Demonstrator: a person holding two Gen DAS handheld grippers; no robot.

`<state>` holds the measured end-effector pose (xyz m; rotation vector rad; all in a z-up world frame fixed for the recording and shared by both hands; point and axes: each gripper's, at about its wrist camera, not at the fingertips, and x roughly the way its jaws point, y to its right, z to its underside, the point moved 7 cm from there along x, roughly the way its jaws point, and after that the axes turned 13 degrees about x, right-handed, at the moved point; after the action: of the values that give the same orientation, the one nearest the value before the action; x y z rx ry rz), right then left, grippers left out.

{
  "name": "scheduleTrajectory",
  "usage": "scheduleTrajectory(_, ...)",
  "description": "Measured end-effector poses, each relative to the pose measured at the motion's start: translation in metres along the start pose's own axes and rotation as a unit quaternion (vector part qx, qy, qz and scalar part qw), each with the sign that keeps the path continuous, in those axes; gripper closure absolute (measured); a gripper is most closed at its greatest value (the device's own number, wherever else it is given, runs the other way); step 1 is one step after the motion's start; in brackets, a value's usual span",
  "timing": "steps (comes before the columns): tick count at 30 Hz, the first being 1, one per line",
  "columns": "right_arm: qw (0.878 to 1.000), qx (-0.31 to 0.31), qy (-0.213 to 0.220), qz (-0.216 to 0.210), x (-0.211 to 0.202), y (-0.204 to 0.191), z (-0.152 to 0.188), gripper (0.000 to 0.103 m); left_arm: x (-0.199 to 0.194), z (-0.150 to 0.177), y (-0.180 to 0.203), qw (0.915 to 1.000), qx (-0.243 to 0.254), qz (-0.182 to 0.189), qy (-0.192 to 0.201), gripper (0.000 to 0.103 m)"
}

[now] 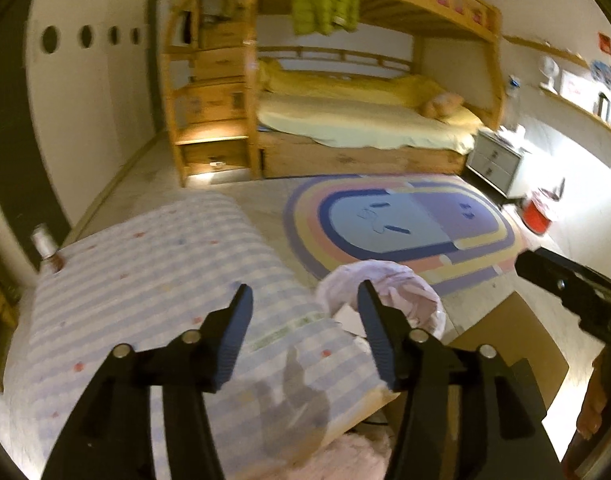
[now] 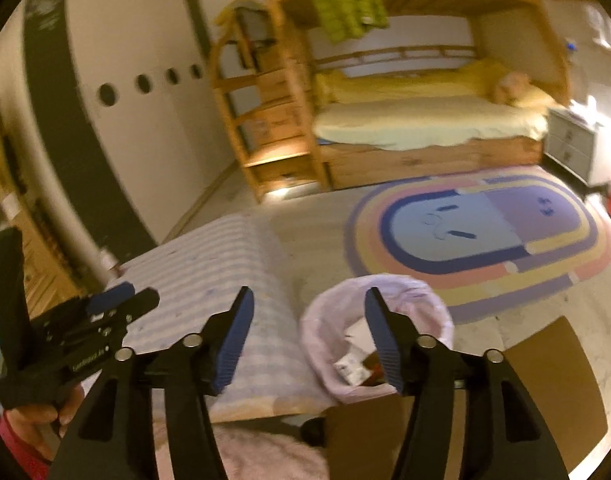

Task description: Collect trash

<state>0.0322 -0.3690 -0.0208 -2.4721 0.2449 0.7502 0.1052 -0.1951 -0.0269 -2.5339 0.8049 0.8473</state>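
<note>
Apparently trash bag (image 2: 375,336) upright, mouth facing up

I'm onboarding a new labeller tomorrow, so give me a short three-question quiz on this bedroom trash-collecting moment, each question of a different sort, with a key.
1. True or false: the left gripper holds a piece of trash.
2. What lines the trash bin by the table? A) a pale pink bag B) a black bag C) nothing
3. Fill in: a ____ jacket hangs from the upper bunk.

Key
1. False; its jaws stand apart with nothing between them, as do those of the right gripper.
2. A; paper scraps lie inside it.
3. Green.
</note>
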Motion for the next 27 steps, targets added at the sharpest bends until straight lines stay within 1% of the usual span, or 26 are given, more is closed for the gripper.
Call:
scheduleTrajectory(1,1.000,-0.008,-0.002,-0.006,-0.002,-0.009,0.002,0.033,-0.013,0.004,-0.011,0.9999,-0.011,-0.012,0.001,0.044)
scheduleTrajectory(2,1.000,-0.018,-0.007,-0.015,-0.006,-0.022,0.006,0.029,-0.020,0.008,-0.018,0.9997,-0.017,-0.020,0.001,0.042)
scheduleTrajectory(3,0.999,-0.026,-0.008,-0.024,-0.010,-0.033,0.009,0.022,-0.030,0.013,-0.027,0.9992,-0.026,-0.031,-0.002,0.041)
scheduleTrajectory(4,0.999,-0.032,-0.008,-0.029,-0.012,-0.041,0.011,0.015,-0.038,0.017,-0.035,0.9987,-0.032,-0.039,-0.003,0.038)
scheduleTrajectory(5,0.999,-0.042,-0.006,-0.034,-0.016,-0.052,0.013,0.015,-0.045,0.021,-0.041,0.9983,-0.037,-0.045,-0.005,0.030)
scheduleTrajectory(8,0.996,-0.072,-0.007,-0.046,-0.025,-0.082,0.021,0.013,-0.066,0.036,-0.059,0.9960,-0.051,-0.072,-0.014,0.021)
scheduleTrajectory(9,0.996,-0.076,-0.007,-0.048,-0.026,-0.086,0.023,0.013,-0.074,0.041,-0.064,0.9952,-0.055,-0.080,-0.017,0.018)
scheduleTrajectory(11,0.995,-0.088,-0.010,-0.056,-0.031,-0.099,0.027,0.012,-0.087,0.047,-0.072,0.9936,-0.062,-0.092,-0.020,0.010)
scheduleTrajectory(12,0.993,-0.094,-0.015,-0.063,-0.034,-0.106,0.030,0.011,-0.094,0.051,-0.077,0.9925,-0.066,-0.101,-0.022,0.008)
scheduleTrajectory(19,0.988,-0.116,-0.042,-0.091,-0.058,-0.139,0.039,0.010,-0.132,0.076,-0.099,0.9839,-0.095,-0.146,-0.041,0.007)
scheduleTrajectory(24,0.983,-0.142,-0.044,-0.103,-0.077,-0.158,0.049,0.009,-0.159,0.101,-0.114,0.9756,-0.123,-0.173,-0.057,0.007)
scheduleTrajectory(27,0.980,-0.158,-0.051,-0.108,-0.080,-0.168,0.058,0.009,-0.174,0.113,-0.121,0.9708,-0.128,-0.192,-0.064,0.007)
